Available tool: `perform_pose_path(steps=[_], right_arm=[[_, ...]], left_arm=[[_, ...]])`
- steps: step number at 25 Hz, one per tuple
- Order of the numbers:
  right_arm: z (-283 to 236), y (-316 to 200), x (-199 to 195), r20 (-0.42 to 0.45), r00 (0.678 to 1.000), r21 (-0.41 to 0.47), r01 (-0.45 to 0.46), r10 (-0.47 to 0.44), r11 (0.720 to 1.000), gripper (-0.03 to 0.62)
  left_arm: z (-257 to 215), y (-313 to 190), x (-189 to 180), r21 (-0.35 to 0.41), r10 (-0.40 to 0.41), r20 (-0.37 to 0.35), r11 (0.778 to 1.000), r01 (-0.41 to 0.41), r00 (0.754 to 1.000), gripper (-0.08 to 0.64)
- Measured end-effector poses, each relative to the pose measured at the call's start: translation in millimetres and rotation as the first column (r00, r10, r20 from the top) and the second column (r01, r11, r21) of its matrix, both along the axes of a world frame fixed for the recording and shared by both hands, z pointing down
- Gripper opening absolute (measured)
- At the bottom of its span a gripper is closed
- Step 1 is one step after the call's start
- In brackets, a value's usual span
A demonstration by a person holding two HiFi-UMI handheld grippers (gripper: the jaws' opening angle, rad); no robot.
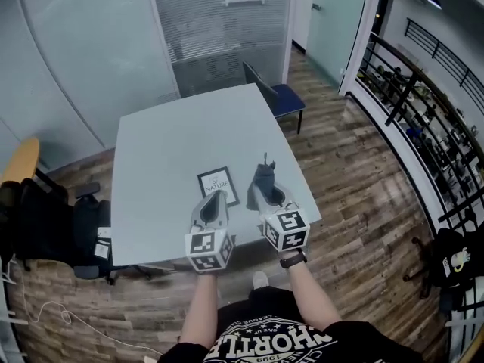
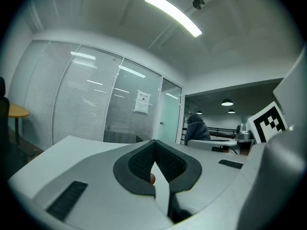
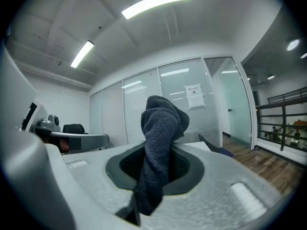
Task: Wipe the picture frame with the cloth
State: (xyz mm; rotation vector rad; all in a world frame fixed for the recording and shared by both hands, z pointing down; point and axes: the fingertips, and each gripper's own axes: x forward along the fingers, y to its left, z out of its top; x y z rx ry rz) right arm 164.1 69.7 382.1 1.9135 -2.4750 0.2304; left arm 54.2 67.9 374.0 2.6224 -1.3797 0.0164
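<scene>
One picture frame [image 1: 218,186] lies flat on the grey surface [image 1: 170,138], close to its near edge, with a white print and dark border facing up. There are two grippers, both over that near edge. The left gripper [image 1: 215,197] points at the frame, and in the head view its tips overlap the frame's near side; whether they touch it I cannot tell. In the left gripper view its jaws meet at the tips, with nothing between them. The right gripper [image 1: 260,193] sits just to the right of the frame. Its jaws are clamped on the one cloth [image 1: 264,175], a dark grey towel that bunches up above the tips and hangs down through the gap behind them. The cloth is beside the frame's right edge and not on it. One blue chair [image 1: 283,97] stands at the far side of the surface, and one black office chair [image 1: 53,225] stands at the left.
</scene>
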Motion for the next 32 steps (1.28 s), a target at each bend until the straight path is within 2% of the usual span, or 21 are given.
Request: perform_pose_path(steps=[3,6,10,12,15,18,22,25,27,30,32], right_arm=[[6.2,-34.6,11.2,0.005,0.999,-0.026,0.034,-0.034,0.999,0.071],[24.6,-61.8,7.3,0.014,0.994,-0.089,0.106,-0.105,0.990,0.069],[51.6,-75.3,-10.2,0.103,0.972,-0.152,0.226,-0.213,0.962,0.067],[59.9,-80.7,-17.0,0.112,0.962,-0.156,0.265,-0.250,0.951,0.067],[74.7,-92.9,-18.0,0.089,0.957,-0.178,0.288,-0.276,0.941,0.067],[97.7,-102.5,-21.3,0.045,0.949,-0.235,0.315,-0.314,0.920,0.067],[123.0,-115.9,-23.7,-0.009,0.927,-0.291,0.355,-0.374,0.888,0.067],[137.8,-131.3,-27.0,-0.087,0.913,-0.333,0.350,-0.399,0.875,0.067],[147.2,-141.4,-32.3,-0.142,0.888,-0.355,0.367,-0.438,0.860,0.067],[161.6,-151.6,-53.4,-0.177,0.807,-0.355,0.482,-0.564,0.801,0.067],[175.2,-163.4,-64.9,-0.188,0.774,-0.374,0.512,-0.604,0.773,0.067]], left_arm=[[7.1,-24.4,3.3,-0.016,-0.065,-0.022,0.998,0.065,0.998,-0.006],[16.9,-42.6,-1.3,-0.032,-0.125,-0.014,0.992,0.125,0.992,-0.006],[52.0,-57.0,-16.5,-0.076,-0.155,0.011,0.985,0.156,0.988,-0.008],[70.2,-64.1,-23.2,-0.117,-0.160,0.026,0.980,0.162,0.987,-0.009],[99.0,-75.3,-27.9,-0.196,-0.161,0.020,0.967,0.162,0.987,-0.009],[128.5,-84.7,-36.4,-0.270,-0.173,0.016,0.948,0.171,0.985,-0.009],[159.0,-94.3,-37.9,-0.341,-0.157,0.029,0.927,0.157,0.987,-0.009],[176.7,-102.5,-38.3,-0.386,-0.143,0.046,0.910,0.149,0.989,-0.008],[187.7,-109.2,-38.6,-0.403,-0.130,0.087,0.902,0.155,0.988,-0.008],[203.4,-117.3,-43.8,-0.419,-0.106,0.127,0.896,0.150,0.986,-0.009],[216.1,-123.3,-48.8,-0.441,-0.072,0.150,0.888,0.132,0.986,-0.008]])
